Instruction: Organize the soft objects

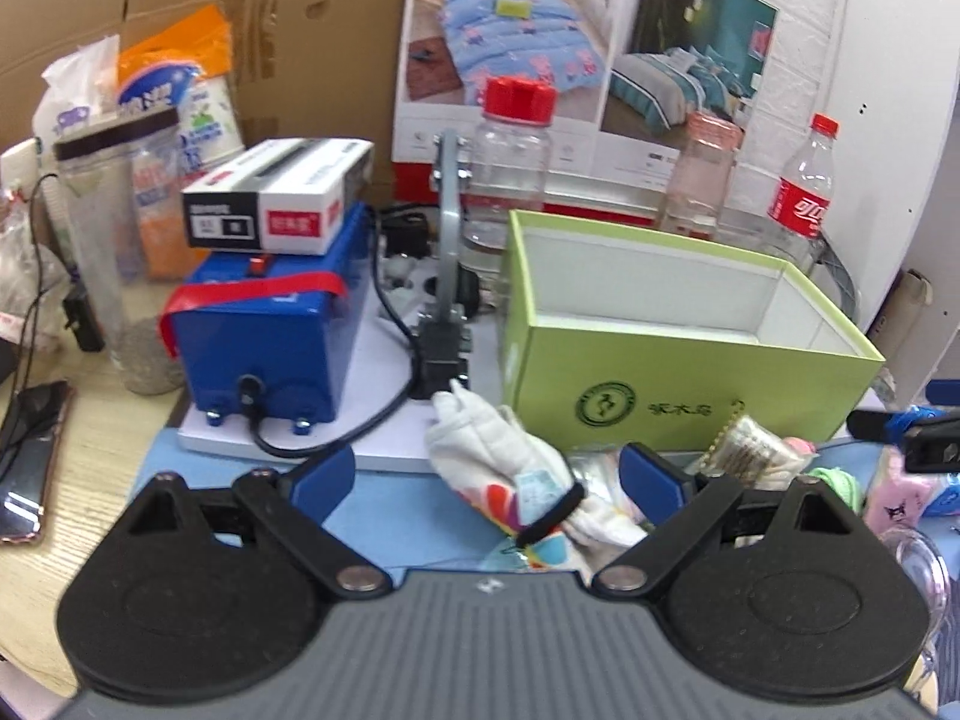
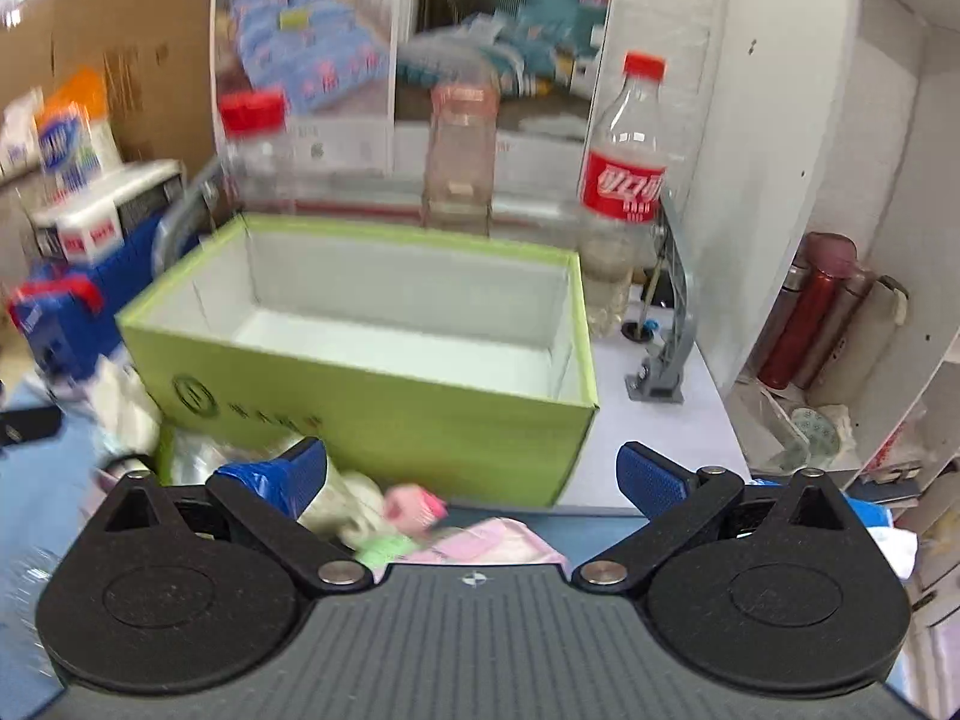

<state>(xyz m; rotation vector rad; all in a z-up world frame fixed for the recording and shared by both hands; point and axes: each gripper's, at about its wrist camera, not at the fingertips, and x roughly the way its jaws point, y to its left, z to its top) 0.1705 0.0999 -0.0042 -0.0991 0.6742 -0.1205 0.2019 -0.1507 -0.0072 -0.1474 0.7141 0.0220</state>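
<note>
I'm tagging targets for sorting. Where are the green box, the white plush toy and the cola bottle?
green box (image 1: 690, 384): left wrist view, front wall.
white plush toy (image 1: 480, 438): left wrist view, its body.
cola bottle (image 2: 624, 180): right wrist view, red label.

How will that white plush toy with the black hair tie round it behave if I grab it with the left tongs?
The white plush toy looks quilted and limp, so it will probably squash and droop. It likely weighs little. The black hair tie sits loosely and may slip off.
</note>
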